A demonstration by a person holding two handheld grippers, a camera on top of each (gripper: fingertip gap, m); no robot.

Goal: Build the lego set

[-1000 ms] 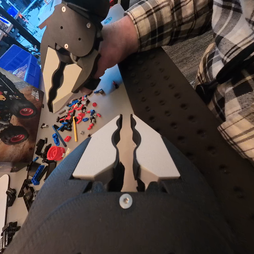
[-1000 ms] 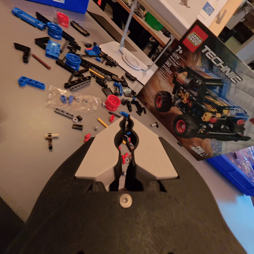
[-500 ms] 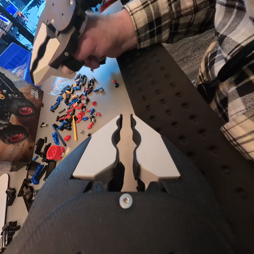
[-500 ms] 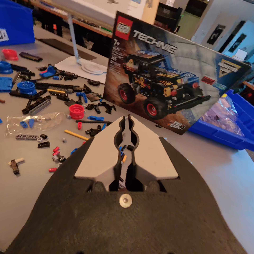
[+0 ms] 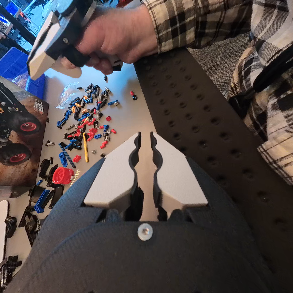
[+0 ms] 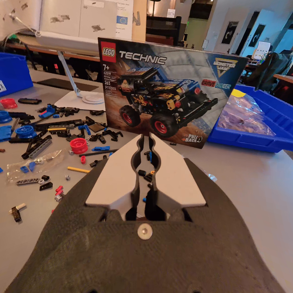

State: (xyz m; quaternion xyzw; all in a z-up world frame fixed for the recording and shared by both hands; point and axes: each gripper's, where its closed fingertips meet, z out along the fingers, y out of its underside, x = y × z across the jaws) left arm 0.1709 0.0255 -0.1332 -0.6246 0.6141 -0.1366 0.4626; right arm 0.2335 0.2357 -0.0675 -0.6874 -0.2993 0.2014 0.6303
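Loose lego pieces (image 5: 88,123) in red, blue and black lie scattered on the grey table (image 5: 131,120). Among them are a red wheel (image 5: 62,175) and a yellow axle (image 5: 85,147). My left gripper (image 5: 145,134) is low over the table's near edge, right of the pile. It is slightly open and empty. My right gripper (image 5: 36,69) is held in a hand above the far side of the pile. In the right wrist view, the right gripper (image 6: 146,136) is shut and empty, pointing level at the set's box (image 6: 166,95). More pieces (image 6: 47,126) lie to its left.
A black perforated board (image 5: 198,126) borders the table on the right. A plaid sleeve (image 5: 198,23) crosses above it. A blue bin (image 6: 253,126) with plastic bags stands right of the box. A white lamp base (image 6: 84,99) and a bag of small parts (image 6: 31,164) are on the left. My hands' fingertips stand some 25 centimeters from each other. Left tips and right tips are each some 15 centimeters from the yellow axle (image 5: 85,147). It turns up in the right wrist view (image 6: 83,171) as well.
The right gripper has risen from just above the pile and tilted up from pointing down to level, now facing the box. The left gripper has not moved.
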